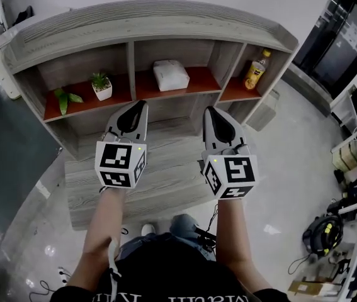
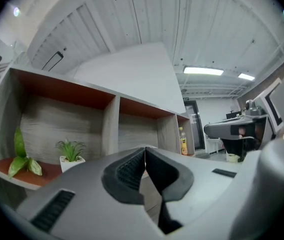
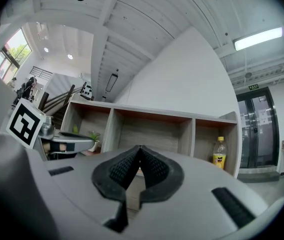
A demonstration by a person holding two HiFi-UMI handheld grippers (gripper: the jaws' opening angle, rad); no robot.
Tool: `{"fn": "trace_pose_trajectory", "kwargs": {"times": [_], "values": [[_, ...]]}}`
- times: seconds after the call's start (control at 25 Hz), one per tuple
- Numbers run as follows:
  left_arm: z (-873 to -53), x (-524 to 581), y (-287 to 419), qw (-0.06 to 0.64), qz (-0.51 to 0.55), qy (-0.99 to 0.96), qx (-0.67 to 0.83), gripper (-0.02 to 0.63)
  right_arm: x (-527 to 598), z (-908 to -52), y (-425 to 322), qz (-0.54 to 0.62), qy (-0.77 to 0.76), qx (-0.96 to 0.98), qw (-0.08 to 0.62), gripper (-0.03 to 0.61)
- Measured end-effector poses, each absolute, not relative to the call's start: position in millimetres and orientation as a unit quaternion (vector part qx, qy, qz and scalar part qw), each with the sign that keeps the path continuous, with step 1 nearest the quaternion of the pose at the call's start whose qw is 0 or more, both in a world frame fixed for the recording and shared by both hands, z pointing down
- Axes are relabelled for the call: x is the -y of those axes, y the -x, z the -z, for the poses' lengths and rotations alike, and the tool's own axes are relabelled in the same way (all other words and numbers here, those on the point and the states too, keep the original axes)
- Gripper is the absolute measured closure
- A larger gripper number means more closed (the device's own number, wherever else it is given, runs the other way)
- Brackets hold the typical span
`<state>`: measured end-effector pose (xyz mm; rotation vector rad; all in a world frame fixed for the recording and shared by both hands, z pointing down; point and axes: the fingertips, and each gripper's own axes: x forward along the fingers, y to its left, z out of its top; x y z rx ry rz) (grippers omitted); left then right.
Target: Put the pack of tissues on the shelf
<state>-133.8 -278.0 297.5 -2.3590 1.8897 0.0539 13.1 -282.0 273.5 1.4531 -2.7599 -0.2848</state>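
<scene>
The pack of tissues [image 1: 170, 75] is seen lying in the middle compartment of the shelf [image 1: 153, 19], on the red board. It is apart from the potted plant [image 1: 101, 85] in the left compartment and from the bottle [image 1: 255, 70] in the right one. The left gripper [image 1: 141, 104] and the right gripper [image 1: 210, 111] are both held in front of the shelf, over the low bench [image 1: 165, 175], each with its jaws pressed together and nothing between them. The placing is therefore judged as done. Whether the pack sits fully back from the board's edge cannot be told surely from here, so this should be checked, and the shelf front should not be touched when the grippers are drawn away.
</scene>
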Motion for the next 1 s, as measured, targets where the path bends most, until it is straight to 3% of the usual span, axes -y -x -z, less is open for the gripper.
{"fn": "trace_pose_trajectory", "kwargs": {"times": [1.0], "values": [[-269,288,131,0.132,-0.004,0.717,-0.685,0.601,329,-263,-36,0.099,-0.399,0.912,0.0,0.562]]}}
